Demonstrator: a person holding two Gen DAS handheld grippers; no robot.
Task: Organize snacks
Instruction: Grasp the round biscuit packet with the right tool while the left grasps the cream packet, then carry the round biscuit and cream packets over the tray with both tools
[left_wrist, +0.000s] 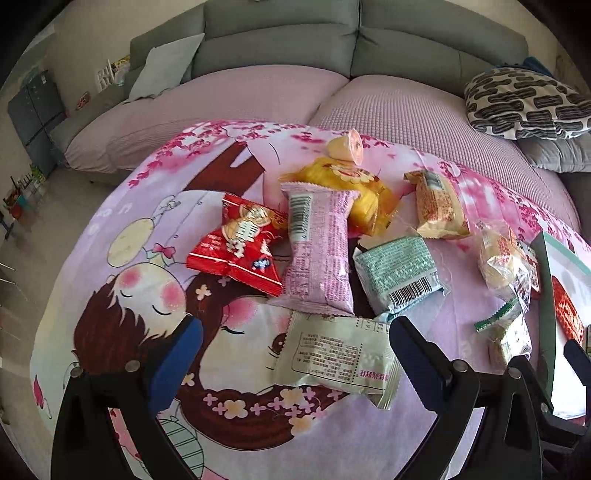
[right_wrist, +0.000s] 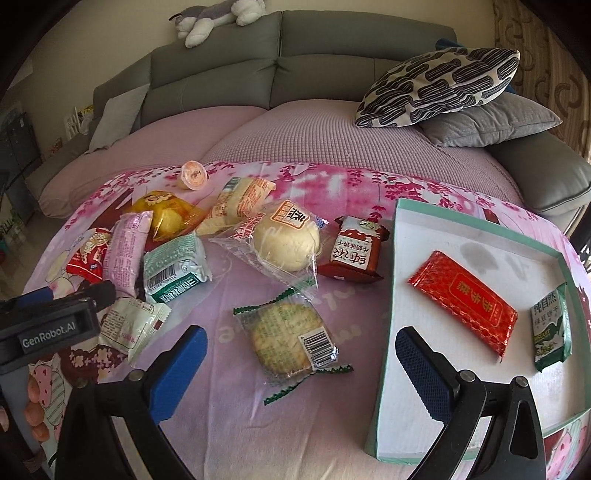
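Two snacks are already lying in the box (right_wrist: 402, 236), a shallow white tray with a green rim: a flat red packet (right_wrist: 463, 301) and a small green biscuit pack (right_wrist: 550, 332). All the others are waiting on the pink cartoon cloth (right_wrist: 229, 406) that is covering the worktop, bunched to the left of the box, so the job looks only just begun.

The left gripper (left_wrist: 295, 354) is hanging low over a pale green packet (left_wrist: 336, 360), with its jaws wide open and nothing in them. The packet is sitting right between the blue pads (left_wrist: 177, 363), likely because it is the nearest one to grab.

The right gripper (right_wrist: 301, 373) is also empty, and its jaws are standing wide too. It is pointing at a round cookie (right_wrist: 286, 338) in a clear wrapper, just beside the box. That is a short trip, so it may be the next one to go in.

The wrappers look thin and slippery, so a soft squeeze in the middle would probably be holding best.

A grey sofa (right_wrist: 332, 51) is sitting behind everything.
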